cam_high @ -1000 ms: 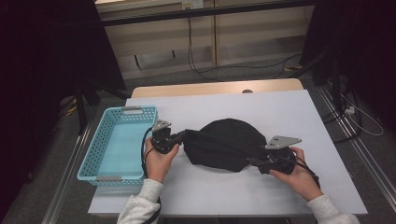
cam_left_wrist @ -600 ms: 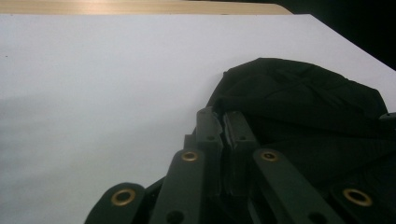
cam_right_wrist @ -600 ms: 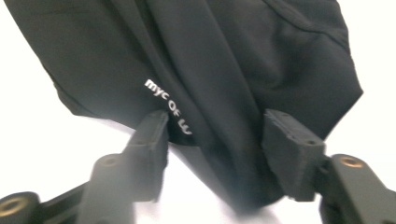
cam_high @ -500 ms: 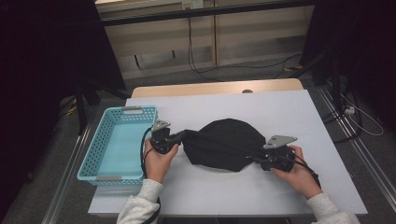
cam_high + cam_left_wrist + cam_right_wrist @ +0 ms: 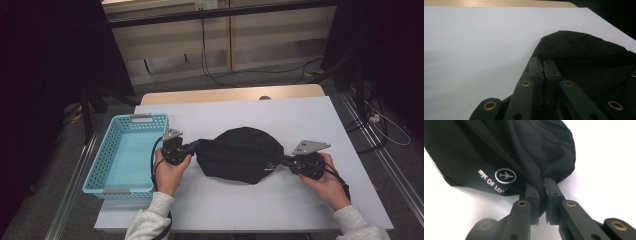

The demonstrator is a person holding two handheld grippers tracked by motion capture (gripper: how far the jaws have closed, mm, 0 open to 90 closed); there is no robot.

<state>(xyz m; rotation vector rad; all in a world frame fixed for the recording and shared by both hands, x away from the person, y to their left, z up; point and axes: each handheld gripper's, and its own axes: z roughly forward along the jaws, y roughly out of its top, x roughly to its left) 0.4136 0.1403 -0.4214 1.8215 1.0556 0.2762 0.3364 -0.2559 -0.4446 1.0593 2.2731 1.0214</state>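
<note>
On the white table (image 5: 320, 120), left gripper (image 5: 192, 147) stayed clamped on the black cloth bag (image 5: 240, 155); right gripper (image 5: 286, 161) jaws just closed, pinching its other edge beside blue basket (image 5: 95, 172).

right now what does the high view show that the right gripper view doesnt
High view alone: the blue basket left of the black bag, the left gripper clamped on the bag's left end, both hands, and the table's far edge. Right gripper view alone: the silver plane logo and lettering on the fabric, and the jaws pinching a gathered fold. Both share: the bag on the white table with the right gripper, whose jaws have just been closing, shut on its end.
</note>
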